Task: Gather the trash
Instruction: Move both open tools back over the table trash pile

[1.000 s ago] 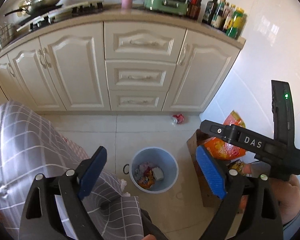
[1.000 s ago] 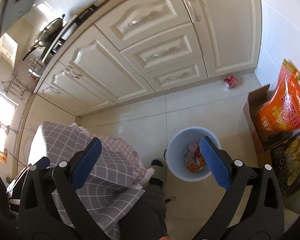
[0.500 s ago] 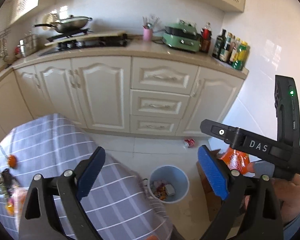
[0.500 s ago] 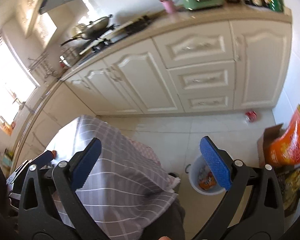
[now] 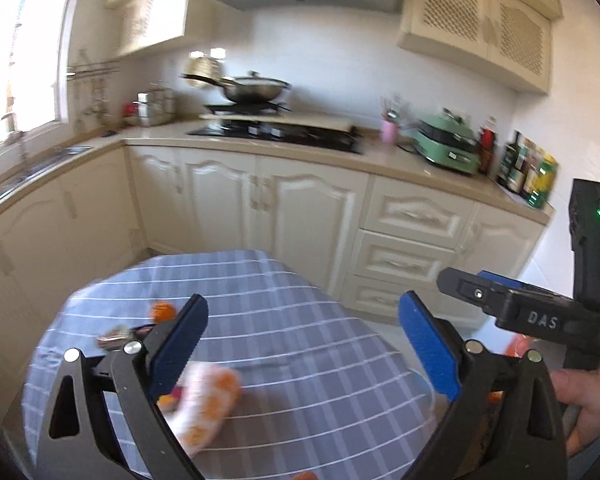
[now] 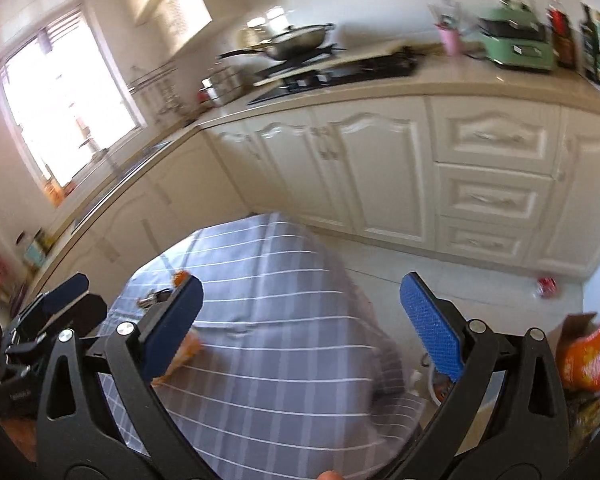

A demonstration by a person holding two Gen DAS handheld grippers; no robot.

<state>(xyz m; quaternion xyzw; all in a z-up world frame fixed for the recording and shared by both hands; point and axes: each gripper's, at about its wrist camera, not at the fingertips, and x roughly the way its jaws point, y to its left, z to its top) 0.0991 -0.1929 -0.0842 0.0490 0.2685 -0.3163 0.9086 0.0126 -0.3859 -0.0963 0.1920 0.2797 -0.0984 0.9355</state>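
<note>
A table under a grey checked cloth (image 5: 300, 344) fills the lower middle of both views. On its left part lie an orange-and-white wrapper (image 5: 208, 404), a small orange piece (image 5: 162, 310) and a dark shiny wrapper (image 5: 116, 334). The same orange-and-white wrapper (image 6: 188, 346) and orange piece (image 6: 179, 278) show in the right wrist view. My left gripper (image 5: 300, 328) is open above the cloth, empty. My right gripper (image 6: 300, 300) is also open and empty. The light blue bin (image 6: 440, 384) peeks out behind the right finger, with trash inside. A red crushed can (image 6: 546, 286) lies on the floor by the cabinets.
Cream cabinets (image 5: 312, 216) with a hob, wok and bottles on the counter run along the back. An orange bag (image 6: 596, 356) stands in a cardboard box (image 6: 576, 320) at the right wall. A hand (image 5: 580, 400) holds the right gripper beside the left one.
Both views have swung up from the floor and bin to the table top. The bin has left the left wrist view; the wrappers on the cloth have come into view. Both grippers stayed open.
</note>
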